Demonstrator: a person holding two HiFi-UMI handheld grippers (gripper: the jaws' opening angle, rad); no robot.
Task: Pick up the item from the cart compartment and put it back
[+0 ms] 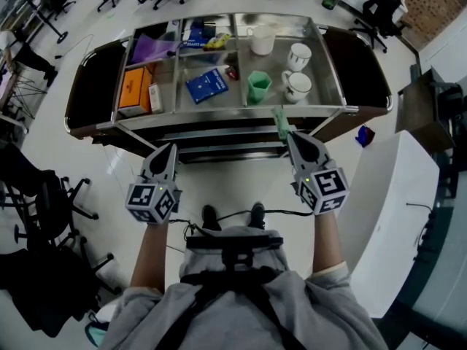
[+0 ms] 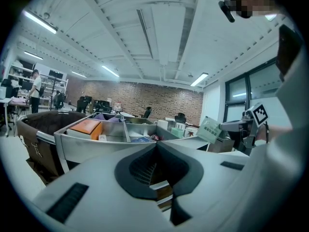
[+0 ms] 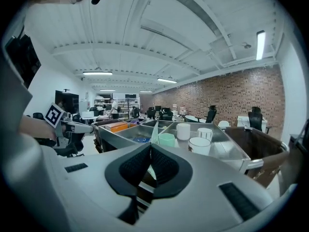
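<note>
My right gripper (image 1: 290, 134) is shut on a thin pale-green packet (image 1: 280, 122), held just off the near rail of the steel cart (image 1: 219, 117), in front of its right compartment. The right gripper view shows the packet (image 3: 154, 131) edge-on between the closed tips (image 3: 150, 144). From the left gripper view the packet (image 2: 209, 129) shows flat, with print on it. My left gripper (image 1: 173, 147) hangs in front of the cart's left half, jaws shut (image 2: 156, 143), nothing in them.
The cart holds an orange box (image 1: 135, 90), a blue booklet (image 1: 206, 84), a green cup (image 1: 258, 86) and three white cups (image 1: 297, 86). Dark bags hang at both ends (image 1: 91, 86). Office chairs (image 1: 44, 203) stand at left, a white counter (image 1: 394, 195) at right.
</note>
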